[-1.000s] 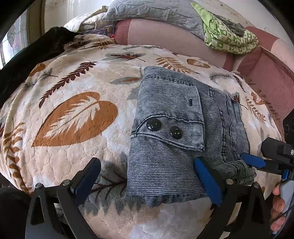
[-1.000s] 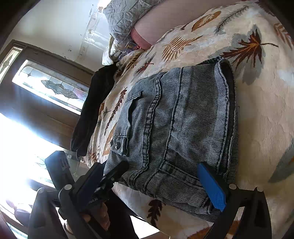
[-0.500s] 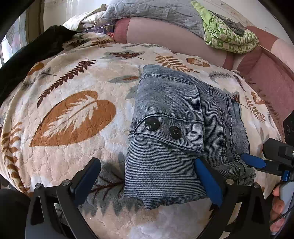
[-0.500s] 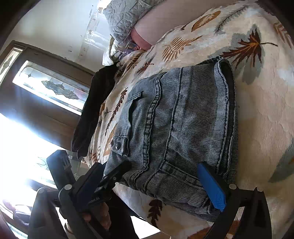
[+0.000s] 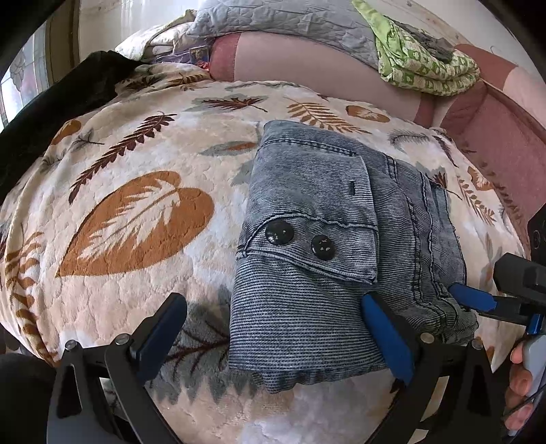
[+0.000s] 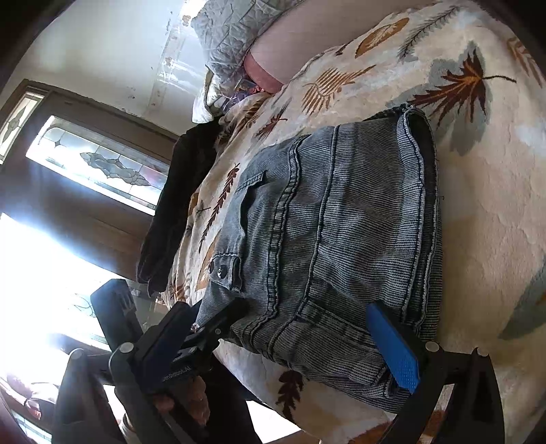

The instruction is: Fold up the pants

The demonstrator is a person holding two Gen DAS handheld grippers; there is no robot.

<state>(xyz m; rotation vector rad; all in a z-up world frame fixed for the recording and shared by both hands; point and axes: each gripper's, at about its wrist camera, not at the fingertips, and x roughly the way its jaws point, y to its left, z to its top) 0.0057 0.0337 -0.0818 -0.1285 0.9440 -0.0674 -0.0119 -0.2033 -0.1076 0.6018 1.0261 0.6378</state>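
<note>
One pair of grey-blue denim pants [image 5: 327, 246], folded into a compact bundle, lies on the leaf-print blanket [image 5: 129, 218] close to its near edge, right of centre in the left wrist view. Flap with two black buttons [image 5: 279, 232] on top of the bundle. Left gripper [image 5: 273, 328] is spread wide at the near edge: its right blue pad lies over the bundle's near right part, its left pad over bare blanket, so the near left corner of the pants sits between the jaws, nothing clamped. Right gripper [image 6: 290, 334] is also spread wide, near right edge of the bundle between its jaws; blue pad over the hem side, dark pad off the blanket edge. In the left view the right gripper's blue tip touches or nearly touches the right side of the bundle, can't tell which. Person's fingers visible on both gripper handles. Counts: one pants, two grippers, two buttons, one black garment [image 5: 61, 112] on the far left edge of the blanket, one green patterned cloth [image 5: 423, 65] folded on the pink sofa back [image 5: 494, 123], one grey quilt [image 5: 283, 20] behind.
</note>
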